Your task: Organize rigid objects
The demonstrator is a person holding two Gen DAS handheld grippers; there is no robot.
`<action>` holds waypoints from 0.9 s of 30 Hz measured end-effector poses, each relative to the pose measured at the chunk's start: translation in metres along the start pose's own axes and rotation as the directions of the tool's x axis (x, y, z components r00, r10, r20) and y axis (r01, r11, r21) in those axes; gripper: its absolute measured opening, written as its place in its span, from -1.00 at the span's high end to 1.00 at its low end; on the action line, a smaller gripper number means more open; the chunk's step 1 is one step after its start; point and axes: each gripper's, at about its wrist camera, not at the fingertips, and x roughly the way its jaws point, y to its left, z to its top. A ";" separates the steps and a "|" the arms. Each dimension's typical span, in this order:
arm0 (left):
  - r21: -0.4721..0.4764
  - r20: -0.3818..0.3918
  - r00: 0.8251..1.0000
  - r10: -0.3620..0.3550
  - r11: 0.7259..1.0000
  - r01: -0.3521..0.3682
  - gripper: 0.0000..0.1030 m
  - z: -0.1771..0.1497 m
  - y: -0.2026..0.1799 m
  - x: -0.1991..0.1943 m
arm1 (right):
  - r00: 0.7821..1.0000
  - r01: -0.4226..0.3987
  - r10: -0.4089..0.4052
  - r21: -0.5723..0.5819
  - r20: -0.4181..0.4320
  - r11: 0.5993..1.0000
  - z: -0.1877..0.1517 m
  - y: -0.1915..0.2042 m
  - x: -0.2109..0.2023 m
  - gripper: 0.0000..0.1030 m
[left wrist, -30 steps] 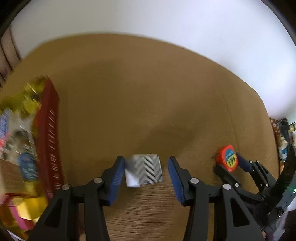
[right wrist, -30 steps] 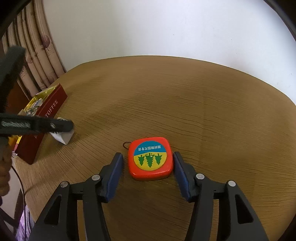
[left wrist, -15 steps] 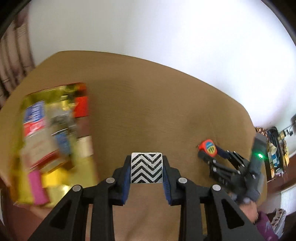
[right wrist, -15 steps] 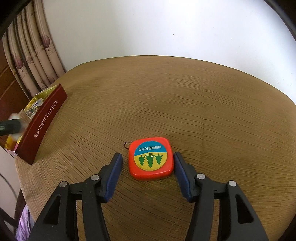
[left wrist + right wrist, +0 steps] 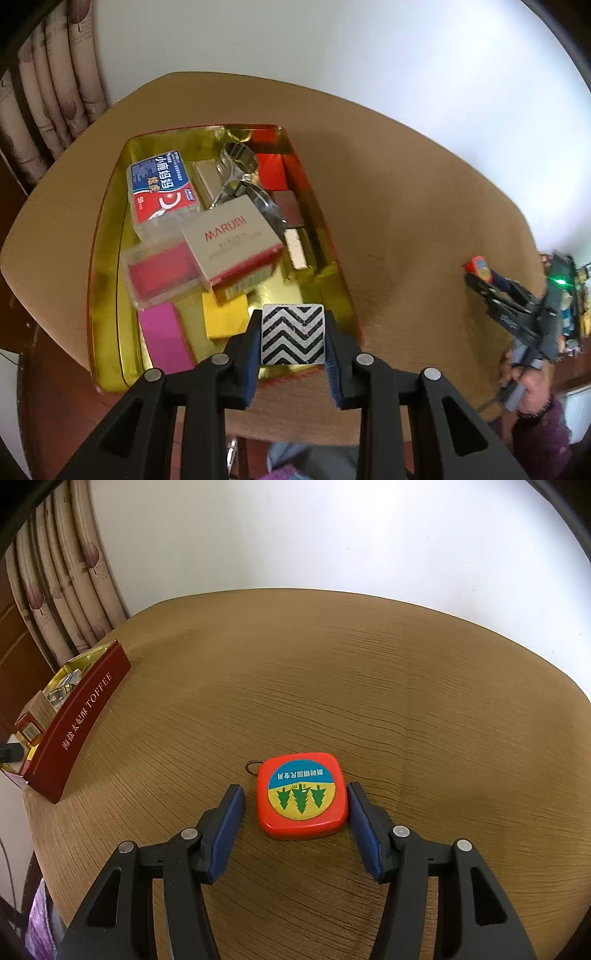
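While left claw grips block, tape measure rests.

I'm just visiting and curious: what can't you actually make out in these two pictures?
- Left wrist view: whatever lies under the MARUBI box in the gold tin is covered.
- Left wrist view: the zigzag block, clamped in the left gripper, shows one face only.
- Right wrist view: the tape measure label is too small to read between the open right gripper.
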 end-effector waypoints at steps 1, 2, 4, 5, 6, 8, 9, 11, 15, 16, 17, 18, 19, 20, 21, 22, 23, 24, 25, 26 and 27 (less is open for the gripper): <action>-0.005 0.001 1.000 -0.002 1.000 0.002 0.42 0.002 0.001 0.004 | 1.000 0.001 -0.001 -0.001 0.000 1.000 0.000 0.000 0.000 -0.05; -0.011 0.001 1.000 -0.009 1.000 0.009 0.42 0.005 -0.004 0.006 | 1.000 0.002 -0.002 -0.002 -0.001 1.000 0.000 0.000 0.000 -0.05; -0.012 -0.004 1.000 -0.007 1.000 0.007 0.42 0.012 -0.003 0.018 | 1.000 0.002 -0.002 -0.003 -0.001 1.000 0.000 0.000 0.000 -0.06; -0.003 -0.007 1.000 -0.004 1.000 0.004 0.42 0.014 -0.002 0.023 | 1.000 0.002 -0.002 -0.003 -0.001 1.000 0.000 0.000 0.000 -0.06; 0.012 -0.010 1.000 0.005 1.000 -0.005 0.42 0.016 -0.003 0.028 | 1.000 0.003 -0.003 -0.003 -0.001 1.000 0.000 0.000 0.000 -0.06; 0.035 -0.018 0.999 0.033 0.999 -0.032 0.41 0.020 -0.006 0.036 | 1.000 0.003 -0.003 -0.002 -0.001 1.000 0.000 0.000 0.000 -0.06; 0.052 -0.030 0.999 0.033 0.998 -0.031 0.41 0.021 -0.009 0.039 | 1.000 0.003 -0.003 -0.002 -0.001 1.000 0.000 0.000 0.000 -0.06; 0.062 -0.048 0.999 0.026 0.998 -0.023 0.39 0.024 -0.012 0.041 | 1.000 0.003 -0.003 -0.002 -0.001 1.000 0.000 0.000 0.000 -0.06; 0.060 0.003 1.000 0.004 0.998 -0.004 0.35 0.023 -0.014 0.033 | 1.000 0.004 -0.004 -0.003 -0.001 1.000 0.000 0.001 -0.001 -0.07; 0.056 0.023 1.000 0.002 0.998 -0.004 0.34 0.021 -0.014 0.028 | 1.000 0.006 -0.006 -0.005 -0.002 1.000 0.000 0.001 0.000 -0.07; 0.055 0.041 0.999 -0.001 0.998 -0.001 0.34 0.015 -0.015 0.018 | 1.000 0.009 -0.009 -0.008 -0.003 1.000 0.000 0.001 0.000 -0.08; 0.049 0.064 0.998 0.002 0.999 -0.005 0.33 0.010 -0.014 0.009 | 1.000 0.010 -0.010 -0.014 -0.005 1.000 -0.001 0.002 0.001 -0.10; 0.035 0.094 0.995 0.021 0.999 -0.025 0.33 0.004 -0.012 0.000 | 1.000 0.011 -0.011 -0.026 -0.010 1.000 -0.001 0.004 0.001 -0.17; 0.018 0.120 0.992 0.041 0.999 -0.044 0.33 -0.002 -0.009 -0.008 | 1.000 0.016 -0.016 -0.041 -0.015 0.999 -0.001 0.008 0.003 -0.25; -0.006 0.163 0.984 0.066 0.998 -0.066 0.33 -0.011 -0.006 -0.019 | 0.999 0.025 -0.027 -0.061 -0.021 0.998 -0.001 0.011 0.004 -0.29; -0.018 0.193 0.978 0.084 0.996 -0.083 0.32 -0.018 -0.004 -0.026 | 0.999 0.037 -0.039 -0.077 -0.025 0.996 -0.001 0.014 0.005 -0.32; -0.028 0.223 0.969 0.110 0.994 -0.107 0.31 -0.026 -0.003 -0.033 | 0.999 0.036 -0.038 -0.077 -0.026 0.996 -0.001 0.014 0.006 -0.33; -0.041 0.252 0.956 0.151 0.989 -0.145 0.25 -0.037 -0.001 -0.039 | 0.999 0.032 -0.034 -0.073 -0.026 0.997 -0.001 0.013 0.006 -0.34; -0.051 0.262 0.950 0.169 0.986 -0.161 0.19 -0.043 0.002 -0.043 | 0.999 0.028 -0.029 -0.069 -0.025 0.997 -0.001 0.012 0.006 -0.34; -0.062 0.267 0.948 0.175 0.984 -0.164 0.19 -0.049 0.006 -0.047 | 0.999 0.029 -0.030 -0.069 -0.026 0.997 -0.001 0.012 0.006 -0.34; -0.083 0.266 0.949 0.168 0.985 -0.151 0.19 -0.054 0.015 -0.055 | 0.999 0.033 -0.035 -0.072 -0.026 0.997 -0.001 0.012 0.005 -0.34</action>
